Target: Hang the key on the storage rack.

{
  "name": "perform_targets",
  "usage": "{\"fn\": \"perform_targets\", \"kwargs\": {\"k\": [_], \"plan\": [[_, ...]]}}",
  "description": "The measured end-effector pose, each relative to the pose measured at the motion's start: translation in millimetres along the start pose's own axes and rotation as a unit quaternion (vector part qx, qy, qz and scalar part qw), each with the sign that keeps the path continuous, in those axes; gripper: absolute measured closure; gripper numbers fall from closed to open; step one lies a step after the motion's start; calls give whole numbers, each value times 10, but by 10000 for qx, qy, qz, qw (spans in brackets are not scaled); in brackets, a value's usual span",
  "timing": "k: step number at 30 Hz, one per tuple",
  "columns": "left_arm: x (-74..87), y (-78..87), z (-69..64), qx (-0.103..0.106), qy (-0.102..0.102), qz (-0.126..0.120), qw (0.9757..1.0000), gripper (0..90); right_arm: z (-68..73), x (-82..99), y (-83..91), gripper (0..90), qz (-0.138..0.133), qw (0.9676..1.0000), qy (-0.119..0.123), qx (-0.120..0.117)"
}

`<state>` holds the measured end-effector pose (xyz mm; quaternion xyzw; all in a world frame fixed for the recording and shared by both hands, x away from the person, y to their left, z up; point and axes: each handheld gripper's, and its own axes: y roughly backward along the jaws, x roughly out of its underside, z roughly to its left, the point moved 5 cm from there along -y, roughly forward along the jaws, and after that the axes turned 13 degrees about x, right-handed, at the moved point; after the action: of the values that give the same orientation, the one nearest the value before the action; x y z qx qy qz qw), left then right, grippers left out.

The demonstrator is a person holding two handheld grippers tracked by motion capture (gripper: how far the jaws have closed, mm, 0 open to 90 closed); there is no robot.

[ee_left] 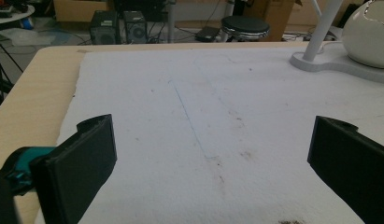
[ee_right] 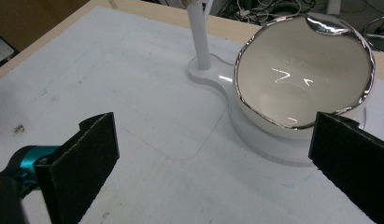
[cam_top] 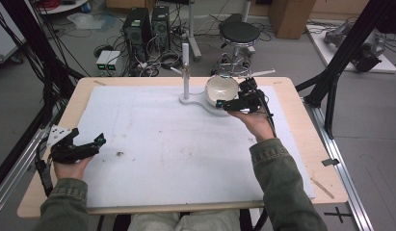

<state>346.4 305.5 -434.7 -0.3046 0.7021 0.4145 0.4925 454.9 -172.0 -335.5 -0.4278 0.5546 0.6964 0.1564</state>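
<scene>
Right gripper (cam_top: 232, 104) at the white bowl (cam_top: 221, 89), jaws wide apart and holding nothing — left gripper (cam_top: 92, 145) idle at the near left of the table

The bowl, cream-white with a wavy silver rim, sits on the round foot of a white stand (cam_top: 186, 72) at the far middle of the white mat (cam_top: 176, 144); in the right gripper view the bowl (ee_right: 302, 79) lies ahead between the two black jaws, one jaw just in front of its near wall, contact not confirmable. The stand's upright post rises just beside the bowl. The left gripper rests low over the mat's near left edge, well apart from the bowl, its jaws also spread wide with bare mat between them — a small dark speck (cam_top: 120, 154) lies on the mat near it
</scene>
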Motion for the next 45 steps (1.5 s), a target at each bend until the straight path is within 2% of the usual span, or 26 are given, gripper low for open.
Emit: {"fn": "perform_targets", "kwargs": {"k": [7, 15, 23, 27, 31, 37, 45], "plan": [[2, 9, 9, -36, 2, 22, 10000, 17, -9, 175, 5, 7, 35, 9998, 85, 179], [2, 10, 7, -32, 1, 21, 10000, 17, -31, 341, 45, 7, -86, 9997, 65, 218], [2, 14, 6, -36, 2, 15, 10000, 17, -79, 519, 61, 7, -122, 9997, -106, 198], [3, 17, 6, -42, 8, 6, 10000, 17, -91, 620, 55, 7, -91, 9995, -74, 279], [4, 22, 3, -44, 3, 7, 10000, 17, -120, 706, 67, 7, -133, 9992, -151, 344], [3, 26, 2, -51, 17, -5, 10000, 17, -148, 827, 73, 6, -158, 9992, -149, 334], [4, 20, 3, -41, 2, 1, 10000, 17, -229, 1056, 64, 6, -201, 9976, -333, 567]]}}
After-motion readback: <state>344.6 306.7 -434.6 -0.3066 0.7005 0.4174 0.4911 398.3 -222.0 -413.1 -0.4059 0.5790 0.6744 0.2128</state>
